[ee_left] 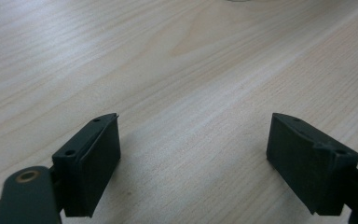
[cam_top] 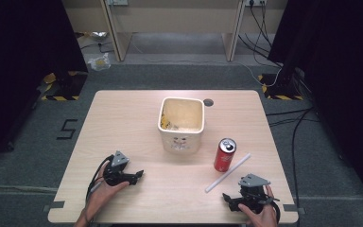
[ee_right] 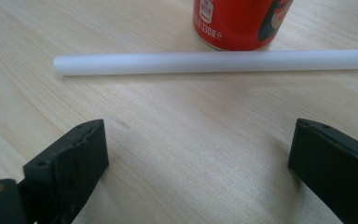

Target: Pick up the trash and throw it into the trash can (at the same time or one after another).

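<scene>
Left gripper (ee_left: 193, 163): jaws spread wide apart, nothing between them, only bare wood grain of the table (ee_left: 177, 70) ahead. In the high view, same gripper (cam_top: 139, 175) at the near left of the tabletop, held in the left hand (cam_top: 101, 191), grey three-cornered plate on top, jaws pointing toward the centre.

Right gripper (ee_right: 198, 163): jaws likewise wide apart and empty, resting low over the wood. Just beyond them, a white tube (ee_right: 214, 62) lying flat across the frame, its right end cut off by the edge. Directly behind it, touching or nearly so (cannot tell which), a red can (ee_right: 240, 23), upper part cropped; legible print "330" followed by small characters, plus part of a dark figure graphic at right. Brand name not readable.

High view: right gripper (cam_top: 227, 197) at the near right corner in the right hand (cam_top: 262, 215); can (cam_top: 225, 154) upright, tube (cam_top: 228, 172) slanting beside it. Near centre, a cream square container (cam_top: 181, 124), faint face-like marking on its front wall, contents unclear. Floor marking "5" (cam_top: 66, 128) left of the table.
</scene>
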Demonstrator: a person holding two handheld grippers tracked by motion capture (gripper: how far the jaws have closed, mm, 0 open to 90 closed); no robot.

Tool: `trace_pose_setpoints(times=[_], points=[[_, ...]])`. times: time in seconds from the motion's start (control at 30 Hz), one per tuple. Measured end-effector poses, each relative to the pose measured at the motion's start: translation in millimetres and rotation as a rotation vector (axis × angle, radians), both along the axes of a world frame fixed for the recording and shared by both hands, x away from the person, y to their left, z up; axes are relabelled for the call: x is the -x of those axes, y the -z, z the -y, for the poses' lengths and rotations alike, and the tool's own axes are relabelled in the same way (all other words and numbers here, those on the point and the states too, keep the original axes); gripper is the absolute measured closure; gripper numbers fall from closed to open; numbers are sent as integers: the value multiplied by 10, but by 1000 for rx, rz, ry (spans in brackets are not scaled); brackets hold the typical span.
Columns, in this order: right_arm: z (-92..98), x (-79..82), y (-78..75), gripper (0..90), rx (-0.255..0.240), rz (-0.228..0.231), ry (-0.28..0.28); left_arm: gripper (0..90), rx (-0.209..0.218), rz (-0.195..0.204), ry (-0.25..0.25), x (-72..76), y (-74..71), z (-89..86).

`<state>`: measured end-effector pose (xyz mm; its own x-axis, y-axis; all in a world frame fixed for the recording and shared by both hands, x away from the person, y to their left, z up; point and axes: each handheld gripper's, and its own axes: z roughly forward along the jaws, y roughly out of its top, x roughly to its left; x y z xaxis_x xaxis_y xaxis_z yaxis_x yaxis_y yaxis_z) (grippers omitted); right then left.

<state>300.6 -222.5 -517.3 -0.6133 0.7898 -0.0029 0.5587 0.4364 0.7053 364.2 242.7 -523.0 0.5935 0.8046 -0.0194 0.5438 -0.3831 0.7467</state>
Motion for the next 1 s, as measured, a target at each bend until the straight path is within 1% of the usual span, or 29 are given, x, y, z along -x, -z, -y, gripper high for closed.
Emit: trace_pose_setpoints(times=[0.07, 0.1, 0.13, 0.23, 0.27, 0.33, 0.37, 0.4, 0.47, 0.53, 0.57, 0.6, 0.67, 0.73, 0.8, 0.83, 0.9, 0.93, 1.0], points=[[10, 8, -4, 91, -1, 7, -1, 165, 0, 0, 0, 0, 0, 0], [10, 8, -4, 91, -1, 7, -1, 165, 0, 0, 0, 0, 0, 0], [18, 13, -7, 162, -9, 19, -16, 165, 0, 0, 0, 0, 0, 0], [19, 22, -12, 155, -9, 28, -26, 165, 0, 0, 0, 0, 0, 0], [14, 29, -13, 155, -6, 37, -17, 165, 0, 0, 0, 0, 0, 0], [14, 32, -20, 154, -3, 40, -14, 165, 0, 0, 0, 0, 0, 0], [25, 43, -43, 152, -14, 53, -16, 165, 0, 0, 0, 0, 0, 0], [25, 43, -43, 152, -14, 53, -16, 165, 0, 0, 0, 0, 0, 0], [34, 54, -82, 153, -29, 73, -12, 165, 0, 0, 0, 0, 0, 0], [41, 68, -154, 152, -49, 105, -3, 165, 0, 0, 0, 0, 0, 0], [41, 68, -154, 152, -49, 105, -3, 165, 0, 0, 0, 0, 0, 0], [46, 70, -192, 151, -59, 126, -2, 165, 0, 0, 0, 0, 0, 0], [45, 75, -218, 151, -67, 131, -1, 165, 0, 0, 0, 0, 0, 0], [43, 56, -269, 151, -79, 149, -2, 165, 0, 0, 0, 0, 0, 0], [41, 49, -279, 150, -83, 149, -1, 165, 0, 0, 0, 0, 0, 0], [38, 12, -308, 150, -91, 161, 8, 165, 0, 0, 0, 0, 0, 0], [35, 0, -318, 150, -97, 162, 14, 165, 0, 0, 0, 0, 0, 0], [29, -40, -347, 151, -104, 177, 19, 165, 0, 0, 0, 0, 0, 0], [21, -73, -367, 151, -116, 182, 18, 165, -1, 0, 0, 0, 0, 0]])
